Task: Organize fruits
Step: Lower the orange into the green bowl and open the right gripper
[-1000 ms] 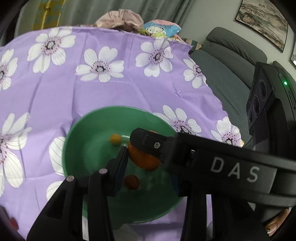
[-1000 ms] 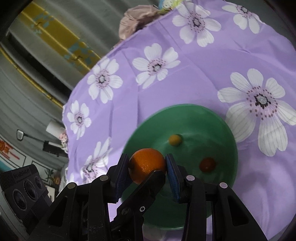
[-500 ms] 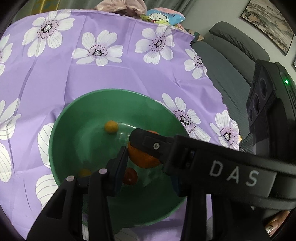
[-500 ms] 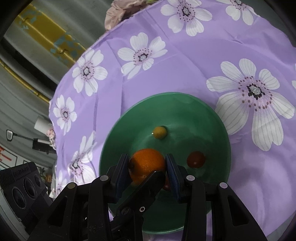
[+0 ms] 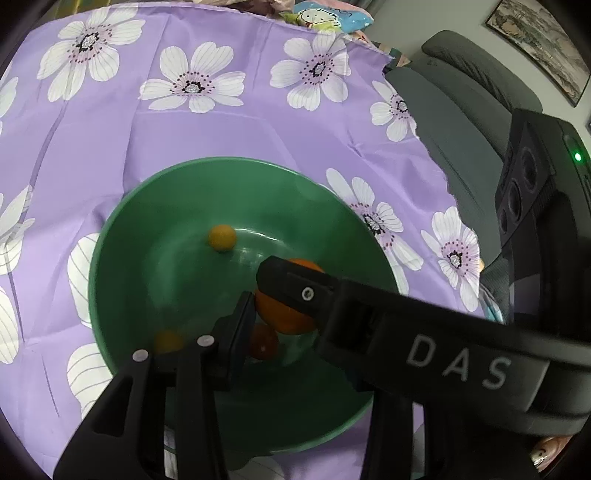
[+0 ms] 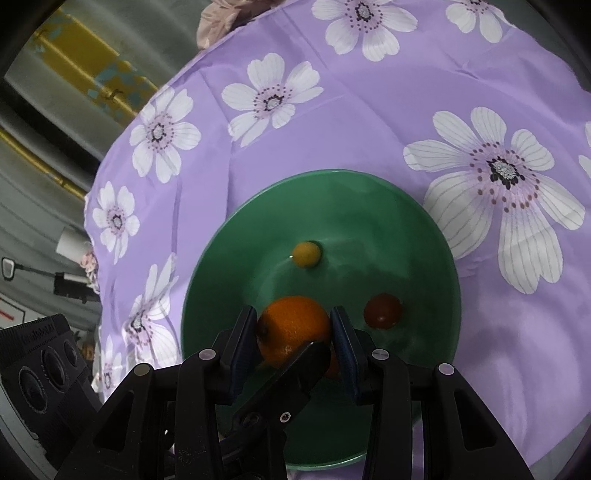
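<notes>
While both point down into the green bowl (image 6: 436, 236), right gripper (image 6: 294, 341) clamps the orange (image 6: 291, 325), left gripper (image 5: 288, 325) seemingly pinching it too.

A purple cloth (image 5: 122, 140) printed with white flowers covered the bench. Past its far edge lay a crumpled pink fabric (image 6: 218, 18) and a pale blue item with a cartoon figure (image 5: 325, 18). A grey sofa (image 5: 461, 99) stood to the right, and a framed landscape picture (image 5: 539, 48) hung on the wall above it. On the other side, a yellow panel with teal marks (image 6: 99, 74) showed behind the cloth's edge.
</notes>
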Demonstrator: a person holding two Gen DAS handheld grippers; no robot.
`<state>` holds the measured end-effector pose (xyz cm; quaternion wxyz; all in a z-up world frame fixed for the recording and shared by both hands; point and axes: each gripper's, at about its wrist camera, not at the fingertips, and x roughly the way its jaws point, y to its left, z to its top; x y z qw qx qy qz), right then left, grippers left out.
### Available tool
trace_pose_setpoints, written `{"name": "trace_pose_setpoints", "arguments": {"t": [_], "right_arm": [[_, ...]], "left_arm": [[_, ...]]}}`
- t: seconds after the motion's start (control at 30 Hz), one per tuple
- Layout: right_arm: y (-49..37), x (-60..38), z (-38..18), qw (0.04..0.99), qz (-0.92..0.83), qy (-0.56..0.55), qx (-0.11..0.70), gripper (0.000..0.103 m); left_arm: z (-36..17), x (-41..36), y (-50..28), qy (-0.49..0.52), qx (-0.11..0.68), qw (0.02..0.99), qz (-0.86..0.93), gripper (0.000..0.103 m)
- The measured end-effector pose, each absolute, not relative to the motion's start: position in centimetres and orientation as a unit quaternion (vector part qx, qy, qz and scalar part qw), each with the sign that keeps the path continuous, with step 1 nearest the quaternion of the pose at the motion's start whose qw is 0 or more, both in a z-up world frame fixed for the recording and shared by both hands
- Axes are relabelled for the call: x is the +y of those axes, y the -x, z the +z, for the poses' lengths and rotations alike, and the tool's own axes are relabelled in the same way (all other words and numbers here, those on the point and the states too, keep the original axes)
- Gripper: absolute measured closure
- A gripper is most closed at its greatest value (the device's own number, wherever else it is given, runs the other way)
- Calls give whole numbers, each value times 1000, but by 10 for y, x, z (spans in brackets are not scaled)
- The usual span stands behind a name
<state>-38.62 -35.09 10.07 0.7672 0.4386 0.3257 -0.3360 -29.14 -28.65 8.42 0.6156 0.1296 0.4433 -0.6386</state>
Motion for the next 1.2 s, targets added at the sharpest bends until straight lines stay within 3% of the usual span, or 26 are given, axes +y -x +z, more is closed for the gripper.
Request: {"name": "trace_pose_setpoints", "arguments": {"t": [1.2], "right_arm": [[384,-355,97,747,-388,-408,353,60]], "left_arm": [[72,-288,289,-119,442,643,-614,63]]}}
